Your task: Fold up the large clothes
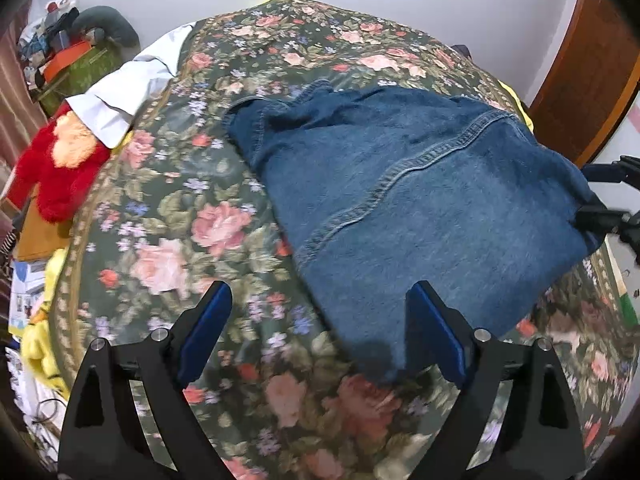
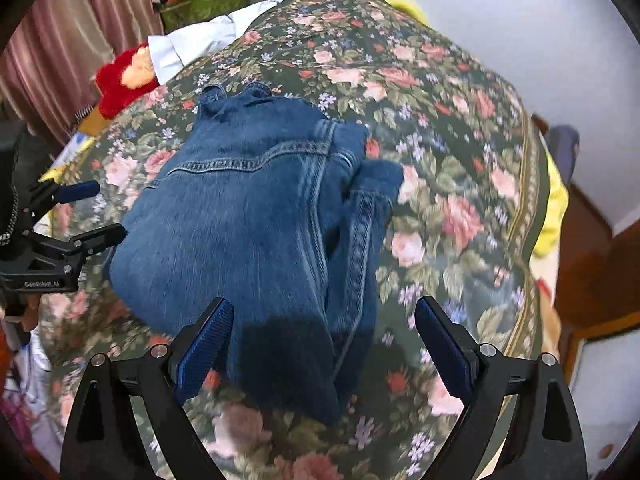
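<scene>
A blue denim jacket (image 1: pixel 420 200) lies folded into a compact shape on the floral bedspread (image 1: pixel 192 220). My left gripper (image 1: pixel 320 320) is open and empty, hovering above the jacket's near corner. In the right wrist view the jacket (image 2: pixel 248 216) lies back side up with a sleeve tucked along its right edge. My right gripper (image 2: pixel 324 336) is open and empty above the jacket's near end. The left gripper (image 2: pixel 84 216) shows at the left of the right wrist view, open, beside the jacket's left edge. The right gripper (image 1: pixel 612 200) shows at the jacket's right edge in the left wrist view.
A white garment (image 1: pixel 128 88) and a red plush toy (image 1: pixel 60 168) lie at the bed's far left. Boxes and clutter (image 1: pixel 68 60) stand beyond them by a curtain (image 2: pixel 72 28). A wooden door (image 1: pixel 584 64) is at the right. Yellow fabric (image 2: pixel 556 208) hangs off the bed's right edge.
</scene>
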`<state>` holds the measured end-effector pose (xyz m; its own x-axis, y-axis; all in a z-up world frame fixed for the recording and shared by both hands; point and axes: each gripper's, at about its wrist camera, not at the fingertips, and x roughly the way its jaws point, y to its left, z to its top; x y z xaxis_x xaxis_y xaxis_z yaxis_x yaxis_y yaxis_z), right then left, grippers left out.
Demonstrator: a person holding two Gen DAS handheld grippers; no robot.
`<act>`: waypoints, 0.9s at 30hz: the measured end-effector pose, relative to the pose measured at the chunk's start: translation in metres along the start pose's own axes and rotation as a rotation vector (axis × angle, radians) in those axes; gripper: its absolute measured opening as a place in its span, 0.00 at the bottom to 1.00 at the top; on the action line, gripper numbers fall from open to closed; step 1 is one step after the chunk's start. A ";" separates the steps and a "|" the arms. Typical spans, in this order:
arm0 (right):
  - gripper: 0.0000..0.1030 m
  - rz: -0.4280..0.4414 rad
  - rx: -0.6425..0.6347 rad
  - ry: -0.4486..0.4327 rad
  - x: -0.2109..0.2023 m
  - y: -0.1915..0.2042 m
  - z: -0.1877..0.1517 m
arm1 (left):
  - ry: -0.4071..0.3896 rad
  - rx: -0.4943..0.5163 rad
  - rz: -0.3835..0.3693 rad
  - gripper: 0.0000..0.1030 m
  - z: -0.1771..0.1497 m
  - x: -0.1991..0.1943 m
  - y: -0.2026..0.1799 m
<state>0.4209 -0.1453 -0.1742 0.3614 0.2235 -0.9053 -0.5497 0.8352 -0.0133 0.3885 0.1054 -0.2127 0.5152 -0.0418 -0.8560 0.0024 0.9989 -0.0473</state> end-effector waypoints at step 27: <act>0.99 0.527 0.216 0.248 0.129 -0.036 0.074 | 0.169 -0.600 -0.580 0.91 0.024 0.124 0.070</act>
<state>0.5428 -0.1091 -0.2597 -0.1173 0.5319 -0.8386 -0.4327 0.7327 0.5253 0.4730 0.1705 -0.3094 0.4375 -0.5938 -0.6753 -0.2527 0.6395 -0.7261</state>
